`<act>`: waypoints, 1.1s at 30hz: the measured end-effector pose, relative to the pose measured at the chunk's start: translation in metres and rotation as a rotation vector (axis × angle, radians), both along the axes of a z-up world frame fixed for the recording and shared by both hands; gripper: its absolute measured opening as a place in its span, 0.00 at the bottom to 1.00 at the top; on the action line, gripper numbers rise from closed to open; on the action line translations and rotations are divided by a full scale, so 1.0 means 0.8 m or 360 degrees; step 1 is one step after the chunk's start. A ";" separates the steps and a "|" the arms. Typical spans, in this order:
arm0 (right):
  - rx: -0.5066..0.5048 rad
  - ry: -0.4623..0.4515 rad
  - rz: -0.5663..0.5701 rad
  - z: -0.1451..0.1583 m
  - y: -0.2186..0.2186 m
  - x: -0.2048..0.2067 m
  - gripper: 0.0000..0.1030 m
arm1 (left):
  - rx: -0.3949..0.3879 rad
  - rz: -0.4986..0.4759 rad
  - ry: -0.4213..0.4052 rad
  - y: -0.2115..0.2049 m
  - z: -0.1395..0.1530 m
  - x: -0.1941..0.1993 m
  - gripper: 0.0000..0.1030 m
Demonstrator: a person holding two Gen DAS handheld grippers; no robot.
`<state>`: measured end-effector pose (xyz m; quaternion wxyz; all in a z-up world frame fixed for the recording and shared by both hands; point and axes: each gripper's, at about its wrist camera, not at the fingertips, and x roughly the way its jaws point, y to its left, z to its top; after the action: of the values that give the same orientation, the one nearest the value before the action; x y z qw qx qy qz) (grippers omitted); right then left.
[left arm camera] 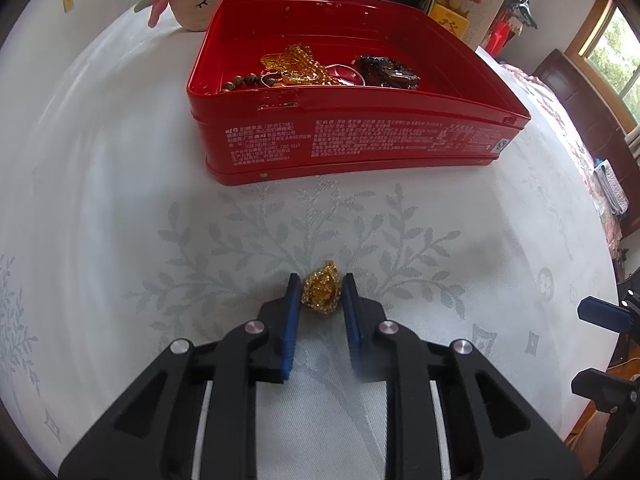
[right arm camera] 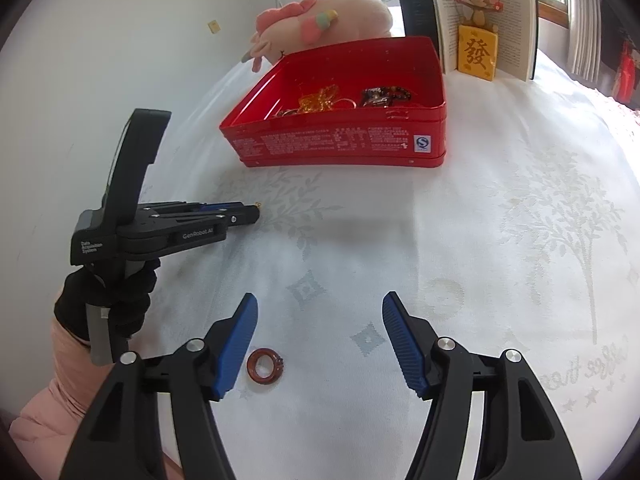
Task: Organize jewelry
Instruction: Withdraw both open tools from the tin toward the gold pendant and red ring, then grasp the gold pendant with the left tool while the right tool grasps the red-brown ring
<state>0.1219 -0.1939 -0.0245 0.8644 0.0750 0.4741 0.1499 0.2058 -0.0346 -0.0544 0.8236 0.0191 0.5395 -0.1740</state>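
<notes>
A red tin box stands open on the white tablecloth and holds gold beaded jewelry, a dark bead bracelet and brown beads; it also shows in the right wrist view. My left gripper has its blue pads on either side of a small gold bead ornament on the cloth. The left gripper shows in the right wrist view, held level above the cloth. My right gripper is open and empty. A red-brown ring lies beside its left finger.
A pink plush toy lies behind the box. An open book with a mouse figurine on a gold block stands at the back right. The table edge runs along the right in the left wrist view, with a bed beyond.
</notes>
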 end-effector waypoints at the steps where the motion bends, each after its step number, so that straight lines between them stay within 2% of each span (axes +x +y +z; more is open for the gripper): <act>1: 0.0004 0.0006 0.0012 -0.001 0.001 0.000 0.63 | -0.0009 0.0005 0.0003 0.001 0.000 -0.001 0.19; 4: 0.0021 0.0038 0.0082 -0.005 0.008 -0.001 0.61 | -0.0051 0.0019 0.0012 0.010 0.002 -0.005 0.19; 8: 0.0016 0.0117 0.0196 -0.015 0.022 -0.007 0.38 | -0.0083 0.0040 -0.0003 0.023 0.006 -0.016 0.19; 14: -0.0089 0.0203 0.0316 -0.031 0.049 -0.019 0.36 | -0.0107 0.0053 -0.0024 0.035 0.010 -0.032 0.19; 25: -0.0214 0.0297 0.0355 -0.062 0.068 -0.015 0.31 | -0.0136 0.0047 -0.0051 0.039 0.015 -0.053 0.19; 26: -0.0227 0.0289 0.0361 -0.062 0.070 -0.016 0.30 | -0.0136 0.0048 -0.0055 0.039 0.016 -0.055 0.19; 29: -0.0180 0.0298 0.0404 -0.063 0.074 -0.016 0.12 | -0.0139 0.0051 -0.0052 0.039 0.016 -0.055 0.19; 33: -0.0126 0.0297 0.0410 -0.062 0.072 -0.012 0.11 | -0.0148 0.0048 -0.0048 0.039 0.017 -0.057 0.19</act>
<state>0.1121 -0.1362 -0.0740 0.7925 -0.0069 0.5635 0.2330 0.1605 -0.0033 -0.0410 0.8341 -0.0247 0.5186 -0.1861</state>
